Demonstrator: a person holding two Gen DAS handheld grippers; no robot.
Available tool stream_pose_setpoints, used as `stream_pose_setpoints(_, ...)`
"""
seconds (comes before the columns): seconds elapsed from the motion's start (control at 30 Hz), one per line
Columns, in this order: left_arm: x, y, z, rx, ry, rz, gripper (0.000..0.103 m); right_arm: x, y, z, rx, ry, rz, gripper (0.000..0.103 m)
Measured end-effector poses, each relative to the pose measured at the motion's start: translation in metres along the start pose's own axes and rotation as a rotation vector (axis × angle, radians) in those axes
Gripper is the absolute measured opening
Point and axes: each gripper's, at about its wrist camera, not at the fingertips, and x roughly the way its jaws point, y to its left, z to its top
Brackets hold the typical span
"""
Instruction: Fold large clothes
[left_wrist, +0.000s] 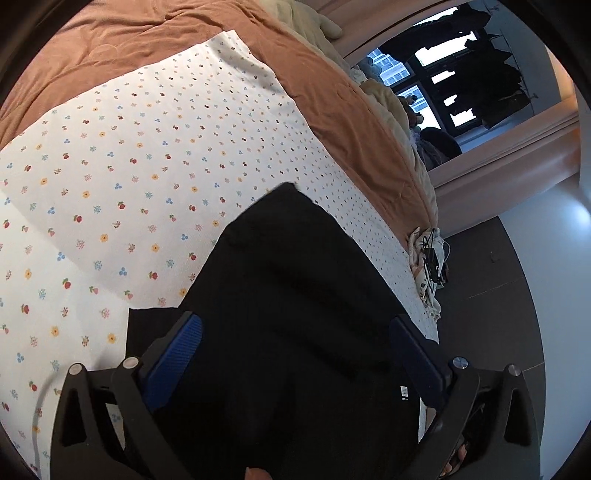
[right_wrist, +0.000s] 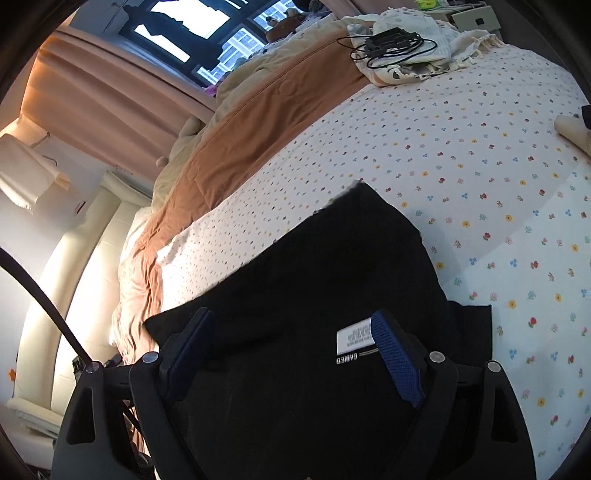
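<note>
A large black garment (left_wrist: 295, 295) lies flat on a bed covered by a white flower-print sheet (left_wrist: 110, 184). My left gripper (left_wrist: 295, 325) hangs just above the garment's near end, its blue-padded fingers (left_wrist: 184, 350) spread wide with the cloth lying between them and no pad pressing on it. In the right wrist view the same black garment (right_wrist: 314, 277) shows a white label (right_wrist: 354, 338) near its edge. My right gripper (right_wrist: 295, 325) stands open over that end, one blue finger (right_wrist: 397, 362) beside the label, not pinching the cloth.
An orange-brown quilt (left_wrist: 184, 40) covers the far part of the bed. A pale cloth bundle with a black cable and charger (right_wrist: 391, 40) sits at the bed's corner. Peach curtains (right_wrist: 110, 99) and a dark window (left_wrist: 443, 81) lie beyond. Dark floor (left_wrist: 487, 295) runs alongside the bed.
</note>
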Motion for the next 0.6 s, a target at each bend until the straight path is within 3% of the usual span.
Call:
stream_pose_setpoints(0.47, -0.076, 0.006, -0.06, 0.145, -0.04, 0.138, 0.102, -0.087, -0.005, -0.051, -0.084, -0.029, -0.109, 0.085)
stream_pose_setpoints(0.6, -0.084, 0.012, -0.08, 0.203, -0.024, 0.204, 0.088, -0.106, -0.014, -0.069, -0.084, -0.022, -0.148, 0.085)
